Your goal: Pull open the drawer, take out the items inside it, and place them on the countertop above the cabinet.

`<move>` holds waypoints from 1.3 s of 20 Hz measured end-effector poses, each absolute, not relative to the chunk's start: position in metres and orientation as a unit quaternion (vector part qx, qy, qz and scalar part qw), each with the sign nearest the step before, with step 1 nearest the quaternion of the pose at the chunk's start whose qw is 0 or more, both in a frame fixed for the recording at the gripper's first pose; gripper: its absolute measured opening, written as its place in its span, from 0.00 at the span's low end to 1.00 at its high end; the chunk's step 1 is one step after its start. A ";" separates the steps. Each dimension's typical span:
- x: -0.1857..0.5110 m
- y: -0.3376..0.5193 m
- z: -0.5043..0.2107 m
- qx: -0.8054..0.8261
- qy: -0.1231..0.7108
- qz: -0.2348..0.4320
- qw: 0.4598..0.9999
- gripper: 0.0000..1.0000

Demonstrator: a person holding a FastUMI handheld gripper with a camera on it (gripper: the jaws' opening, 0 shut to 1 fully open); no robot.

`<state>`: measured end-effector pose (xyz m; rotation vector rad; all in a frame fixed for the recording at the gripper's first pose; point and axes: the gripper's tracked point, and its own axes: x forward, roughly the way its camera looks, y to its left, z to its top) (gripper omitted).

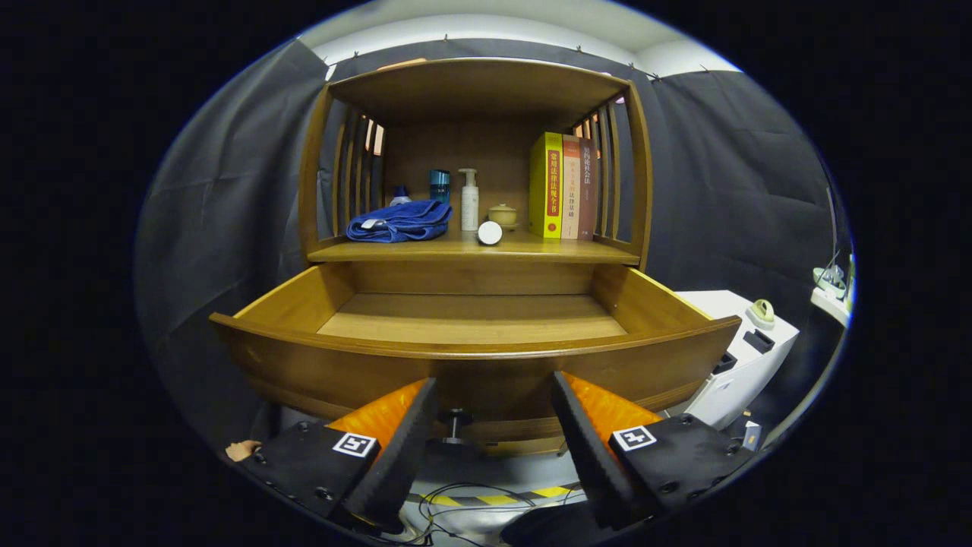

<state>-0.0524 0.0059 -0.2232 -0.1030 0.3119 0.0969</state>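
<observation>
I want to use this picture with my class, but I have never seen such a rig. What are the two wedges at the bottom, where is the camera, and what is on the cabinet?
The wedges are the two fingers of a hand-held gripper; the camera rides on it and looks forward along them. They stand open, holding nothing, with the drawer's knob between them. The drawer is pulled out, and its visible floor looks bare. On the countertop above lie a blue towel, bottles, a pump bottle, a small lidded jar, a white round lid and upright books.
</observation>
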 end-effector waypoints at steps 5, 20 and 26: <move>-0.041 0.011 -0.224 -0.041 0.153 0.041 0.987 0.98; 0.062 0.023 -0.216 -0.025 0.150 0.047 0.987 0.99; 0.091 0.032 -0.218 -0.026 0.150 0.043 0.987 0.96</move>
